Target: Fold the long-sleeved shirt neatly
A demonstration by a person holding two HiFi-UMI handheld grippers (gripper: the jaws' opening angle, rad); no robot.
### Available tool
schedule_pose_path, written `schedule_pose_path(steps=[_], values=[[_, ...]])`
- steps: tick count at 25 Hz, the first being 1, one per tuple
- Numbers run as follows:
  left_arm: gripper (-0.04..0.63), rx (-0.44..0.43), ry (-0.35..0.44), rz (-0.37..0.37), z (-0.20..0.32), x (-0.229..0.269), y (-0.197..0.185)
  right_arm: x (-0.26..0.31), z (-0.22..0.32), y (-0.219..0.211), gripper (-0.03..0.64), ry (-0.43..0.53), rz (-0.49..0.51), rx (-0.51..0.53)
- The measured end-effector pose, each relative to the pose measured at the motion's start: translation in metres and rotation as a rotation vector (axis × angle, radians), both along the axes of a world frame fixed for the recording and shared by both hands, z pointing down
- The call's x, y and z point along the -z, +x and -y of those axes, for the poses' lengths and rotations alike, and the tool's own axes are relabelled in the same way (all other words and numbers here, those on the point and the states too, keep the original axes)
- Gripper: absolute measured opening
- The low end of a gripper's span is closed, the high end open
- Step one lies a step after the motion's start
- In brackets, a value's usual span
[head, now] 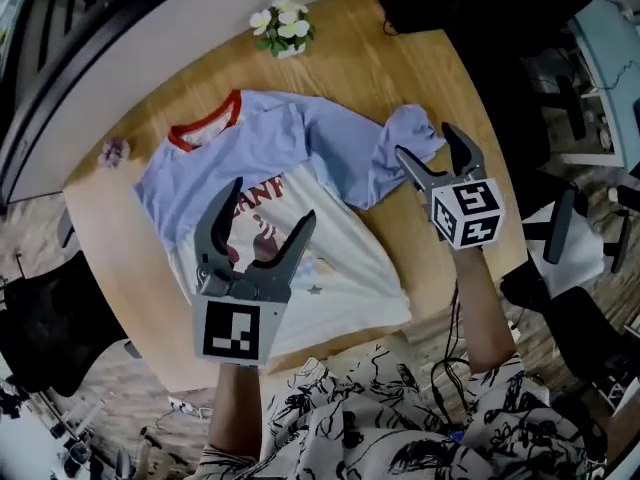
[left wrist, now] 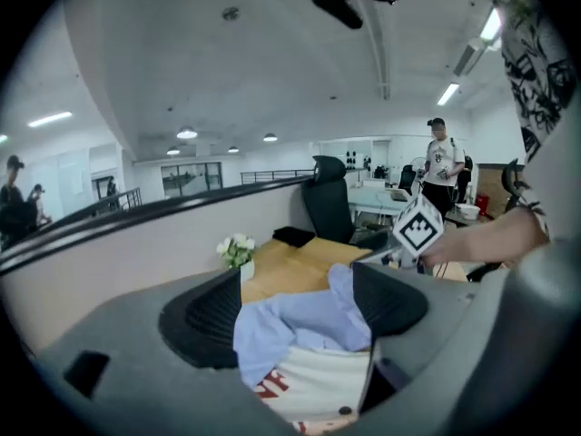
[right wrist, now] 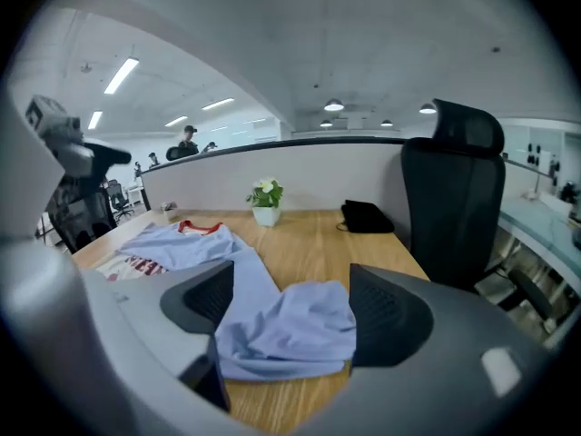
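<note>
at lower left of the head view: left gripper (head: 270, 203) held above the shirt's cream front, jaws wide apart, nothing clamped; cloth shows only beyond them. centre: long-sleeved shirt (head: 290, 148) lies spread on the round wooden table (head: 110, 238), red collar toward the upper left, blue shoulders, one blue sleeve trailing right and bunched near the table's right edge. top centre: flower pot (head: 283, 26), apart from the shirt. right: right gripper (head: 425, 143) over the bunched sleeve, jaws wide open, empty. upper right: black pouch (head: 405, 3).
</note>
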State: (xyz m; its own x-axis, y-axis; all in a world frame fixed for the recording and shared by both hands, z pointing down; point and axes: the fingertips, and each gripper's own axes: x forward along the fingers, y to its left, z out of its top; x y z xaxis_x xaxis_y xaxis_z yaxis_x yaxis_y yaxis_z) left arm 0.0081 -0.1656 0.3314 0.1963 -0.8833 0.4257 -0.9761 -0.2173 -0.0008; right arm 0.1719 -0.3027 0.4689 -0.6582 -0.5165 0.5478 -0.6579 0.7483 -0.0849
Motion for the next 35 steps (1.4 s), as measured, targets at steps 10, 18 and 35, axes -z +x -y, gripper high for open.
schedule_pose_path(steps=[10,18,35], values=[[0.342,-0.333,-0.143,-0.046,0.094,-0.022,0.106,-0.032,0.002,0.025,0.42,-0.09,0.122,-0.215],[0.315,-0.307,-0.431,-0.276,0.181,-0.181,0.14,-0.071,0.001,0.059,0.377,-0.192,0.088,-0.228],[0.02,-0.148,-0.295,-0.553,0.19,-0.132,0.112,-0.075,-0.019,0.022,0.336,-0.249,0.107,-0.067]])
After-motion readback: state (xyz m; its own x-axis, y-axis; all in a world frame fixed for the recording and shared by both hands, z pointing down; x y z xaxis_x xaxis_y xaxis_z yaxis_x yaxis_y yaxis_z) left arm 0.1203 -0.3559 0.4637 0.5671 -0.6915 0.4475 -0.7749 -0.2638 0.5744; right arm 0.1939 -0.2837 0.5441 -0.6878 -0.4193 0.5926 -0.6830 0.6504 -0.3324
